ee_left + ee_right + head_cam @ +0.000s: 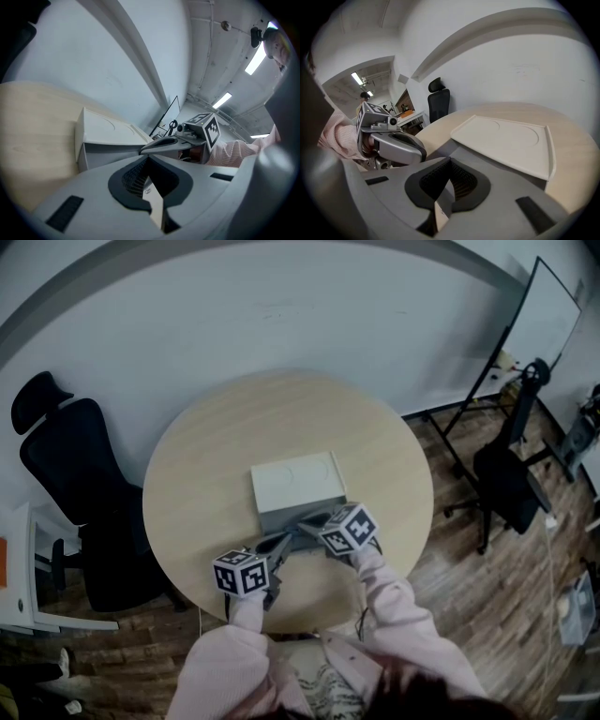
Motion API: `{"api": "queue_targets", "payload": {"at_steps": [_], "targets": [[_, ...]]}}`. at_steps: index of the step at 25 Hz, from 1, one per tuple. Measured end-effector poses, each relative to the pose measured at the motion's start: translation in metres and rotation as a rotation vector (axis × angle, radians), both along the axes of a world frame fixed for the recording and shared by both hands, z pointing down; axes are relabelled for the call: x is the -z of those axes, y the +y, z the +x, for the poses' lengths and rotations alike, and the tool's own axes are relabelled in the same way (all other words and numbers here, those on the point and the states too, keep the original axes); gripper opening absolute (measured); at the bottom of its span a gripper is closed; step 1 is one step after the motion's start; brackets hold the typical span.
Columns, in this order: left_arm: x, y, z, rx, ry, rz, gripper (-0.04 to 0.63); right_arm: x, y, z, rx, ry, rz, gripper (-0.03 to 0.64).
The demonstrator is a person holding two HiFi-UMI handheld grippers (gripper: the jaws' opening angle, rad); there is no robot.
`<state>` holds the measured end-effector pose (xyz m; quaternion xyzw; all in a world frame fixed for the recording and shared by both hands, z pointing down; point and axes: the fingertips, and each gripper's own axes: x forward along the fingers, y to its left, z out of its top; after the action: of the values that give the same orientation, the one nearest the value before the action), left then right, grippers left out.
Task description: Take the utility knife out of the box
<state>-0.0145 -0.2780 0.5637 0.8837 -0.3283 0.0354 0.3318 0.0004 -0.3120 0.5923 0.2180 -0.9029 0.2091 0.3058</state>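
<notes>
A flat white-lidded box with grey walls lies shut in the middle of the round wooden table. No utility knife shows in any view. My left gripper hovers just short of the box's near wall, jaws together and empty. My right gripper is beside it, at the same near wall, also shut with nothing between its jaws. In the left gripper view the box lies ahead and the right gripper crosses in front. The right gripper view shows the lid and the left gripper.
A black office chair stands left of the table. Another dark chair and a whiteboard on a stand are at the right. The table's near edge runs just under my hands.
</notes>
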Motion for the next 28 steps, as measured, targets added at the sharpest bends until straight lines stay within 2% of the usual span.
{"api": "queue_targets", "payload": {"at_steps": [6,18,21,24,28], "targets": [[-0.007,-0.001,0.002,-0.012,0.003,-0.030,0.000,-0.012,-0.004,0.000,0.034,0.053,-0.015,-0.002],[-0.013,-0.002,0.002,-0.012,0.006,-0.055,0.000,-0.032,-0.007,0.004,0.122,0.178,0.053,0.008],[-0.013,-0.002,0.002,-0.010,0.005,-0.056,0.000,-0.036,-0.011,0.006,0.125,0.209,0.081,0.028],[-0.014,-0.001,0.000,-0.006,0.002,-0.061,0.000,-0.039,-0.011,0.004,0.129,0.219,0.088,0.077],[-0.014,-0.001,-0.001,-0.001,0.004,-0.066,0.000,-0.044,-0.011,0.003,0.157,0.251,0.098,0.083]]}}
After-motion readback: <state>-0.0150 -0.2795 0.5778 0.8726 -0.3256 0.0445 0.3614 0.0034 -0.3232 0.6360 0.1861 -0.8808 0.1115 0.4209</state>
